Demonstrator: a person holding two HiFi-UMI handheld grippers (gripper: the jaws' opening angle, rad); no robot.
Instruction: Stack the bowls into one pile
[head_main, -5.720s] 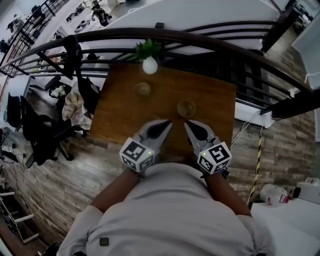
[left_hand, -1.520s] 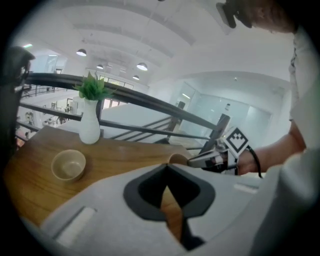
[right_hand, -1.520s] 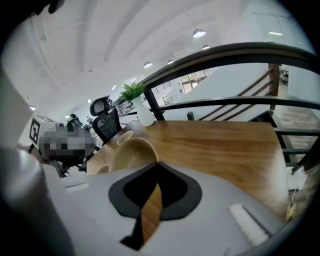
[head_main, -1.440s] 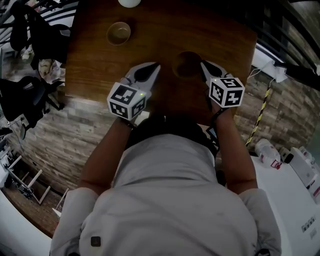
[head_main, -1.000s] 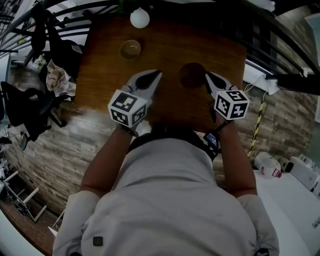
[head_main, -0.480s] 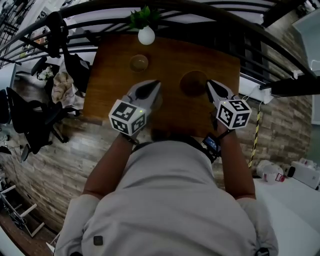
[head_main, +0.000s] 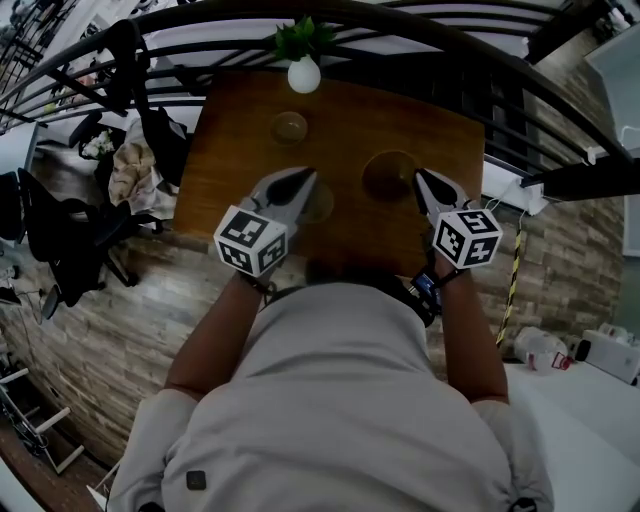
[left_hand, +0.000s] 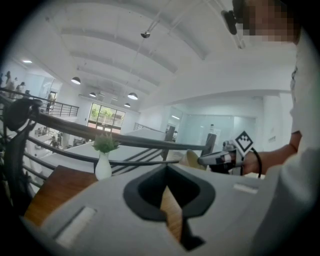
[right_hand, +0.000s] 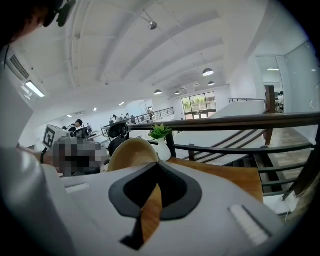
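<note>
Three wooden bowls show in the head view. One bowl (head_main: 288, 127) sits on the wooden table (head_main: 235, 150) near the vase. My right gripper (head_main: 420, 177) is shut on the rim of a second bowl (head_main: 388, 172), which tilts up beside its jaws (right_hand: 129, 151) and is also seen from the left gripper view (left_hand: 191, 158). My left gripper (head_main: 302, 176) has its jaws together (left_hand: 167, 181). A third bowl (head_main: 318, 204) peeks out just right of it, half hidden, and I cannot tell if they touch.
A white vase with a green plant (head_main: 303, 75) stands at the table's far edge. A dark curved railing (head_main: 400, 20) runs right behind it. Office chairs with draped clothes (head_main: 130, 180) crowd the floor to the left. The person's body hides the table's near edge.
Both grippers have risen towards the camera, and the right one has carried its bowl up with it. The head view has tipped up, bringing the vase and railing back into sight.
</note>
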